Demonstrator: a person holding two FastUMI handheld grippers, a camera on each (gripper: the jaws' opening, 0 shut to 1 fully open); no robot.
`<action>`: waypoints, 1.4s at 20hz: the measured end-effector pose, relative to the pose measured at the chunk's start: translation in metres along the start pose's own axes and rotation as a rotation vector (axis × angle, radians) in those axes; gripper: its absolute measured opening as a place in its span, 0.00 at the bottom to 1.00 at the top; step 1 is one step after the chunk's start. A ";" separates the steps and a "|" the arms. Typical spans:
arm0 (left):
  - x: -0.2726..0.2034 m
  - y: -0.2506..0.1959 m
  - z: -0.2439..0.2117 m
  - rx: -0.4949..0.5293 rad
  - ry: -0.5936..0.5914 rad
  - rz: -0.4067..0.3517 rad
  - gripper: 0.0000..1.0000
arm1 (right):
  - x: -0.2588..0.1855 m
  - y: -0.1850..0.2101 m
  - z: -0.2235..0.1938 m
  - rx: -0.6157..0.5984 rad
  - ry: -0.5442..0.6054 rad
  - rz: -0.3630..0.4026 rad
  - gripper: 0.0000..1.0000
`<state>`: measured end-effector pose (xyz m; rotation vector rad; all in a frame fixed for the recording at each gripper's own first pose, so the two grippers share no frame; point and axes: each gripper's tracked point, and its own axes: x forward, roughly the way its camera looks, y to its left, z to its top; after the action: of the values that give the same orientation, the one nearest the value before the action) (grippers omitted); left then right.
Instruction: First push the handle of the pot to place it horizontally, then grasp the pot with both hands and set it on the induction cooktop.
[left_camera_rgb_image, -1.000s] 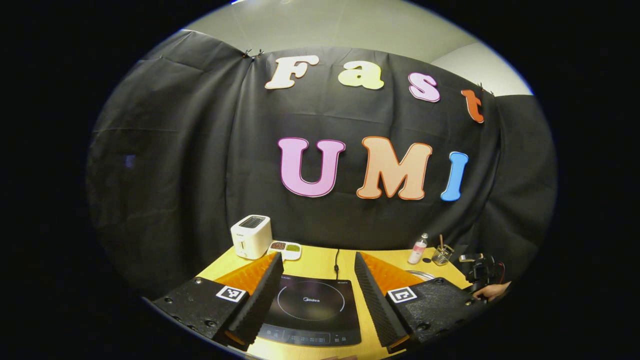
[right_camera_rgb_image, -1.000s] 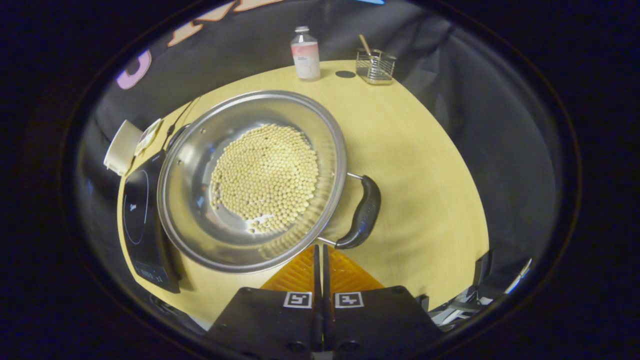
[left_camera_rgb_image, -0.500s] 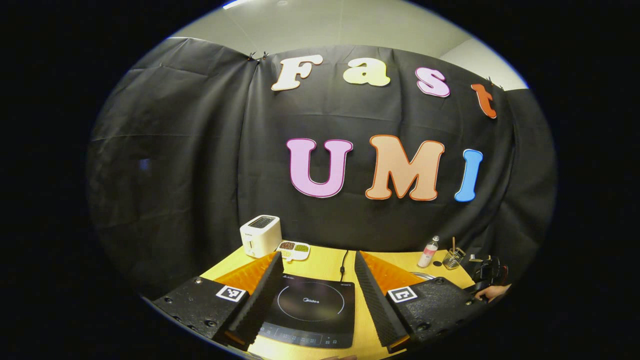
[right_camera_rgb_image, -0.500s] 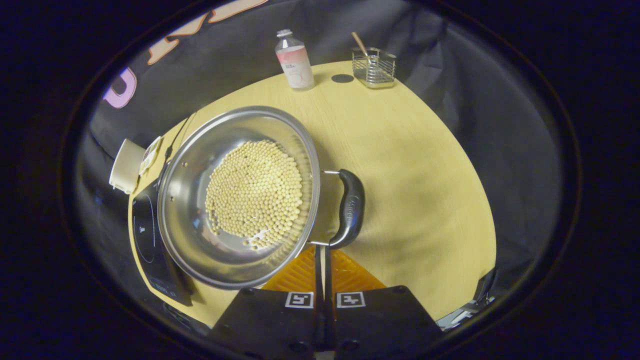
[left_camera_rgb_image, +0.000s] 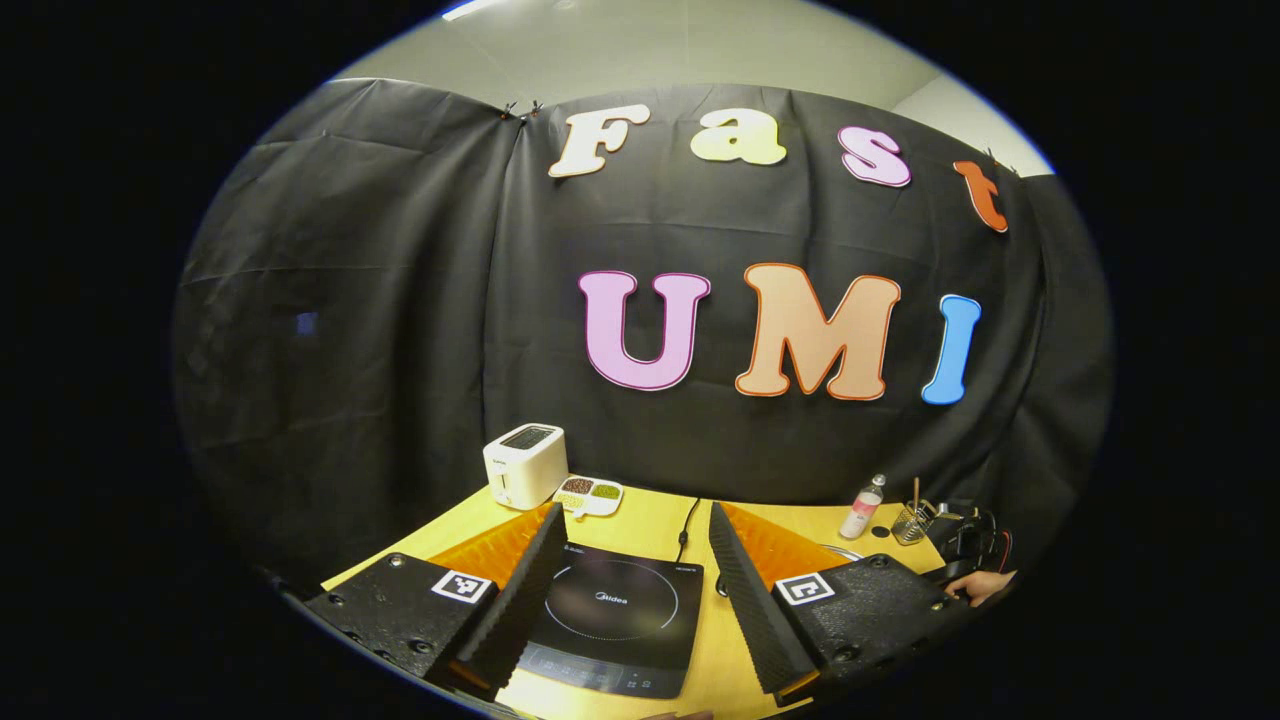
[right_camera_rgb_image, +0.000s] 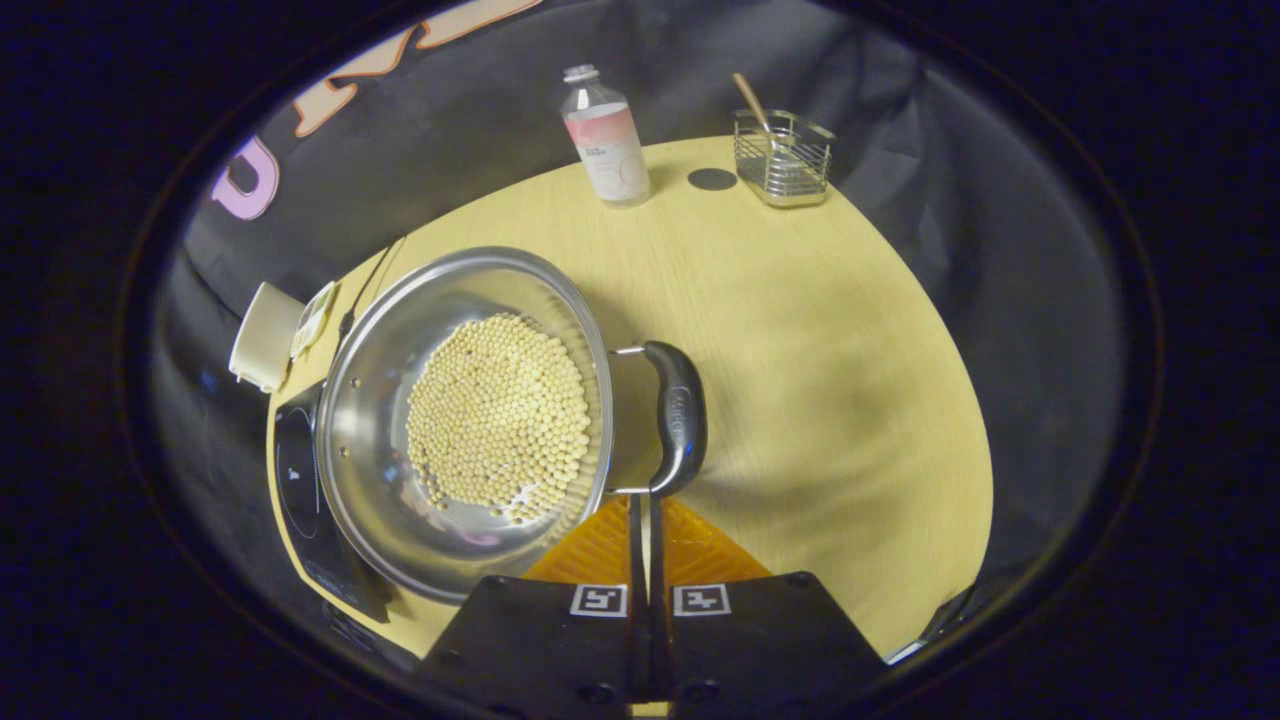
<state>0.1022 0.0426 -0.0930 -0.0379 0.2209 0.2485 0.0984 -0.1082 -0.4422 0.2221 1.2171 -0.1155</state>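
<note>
Pot (right_camera_rgb_image: 465, 420) full of beans stands at 9 o'clock from the right gripper (right_camera_rgb_image: 646, 520), whose closed jaws, probably touching, nudge the one visible handle (right_camera_rgb_image: 676, 415). Left gripper (left_camera_rgb_image: 630, 585), jaws open and empty, waits above the single induction cooktop (left_camera_rgb_image: 615, 620) for the two-handed lift.

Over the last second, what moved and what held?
The pot has turned: its black handle swung from slanting off to the right to nearly square across the view, just ahead of the shut right gripper, whose tips stay at the handle's near end. Nothing was gripped or released. The left gripper stays open above the cooktop; bottle and wire basket remain in place.
</note>
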 end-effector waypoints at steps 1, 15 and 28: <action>0.002 -0.006 -0.001 0.002 0.004 -0.002 0.88 | 0.003 -0.001 0.000 -0.003 -0.004 0.009 0.03; 0.032 -0.090 -0.022 0.027 0.072 -0.102 0.84 | -0.048 0.002 0.024 -0.195 -0.227 0.049 0.03; 0.099 -0.112 -0.097 -0.031 0.251 -0.306 0.88 | -0.140 0.026 0.062 -0.210 -0.528 -0.064 0.03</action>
<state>0.2031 -0.0485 -0.2084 -0.1327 0.4559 -0.0593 0.1126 -0.1018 -0.2879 -0.0338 0.7026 -0.0926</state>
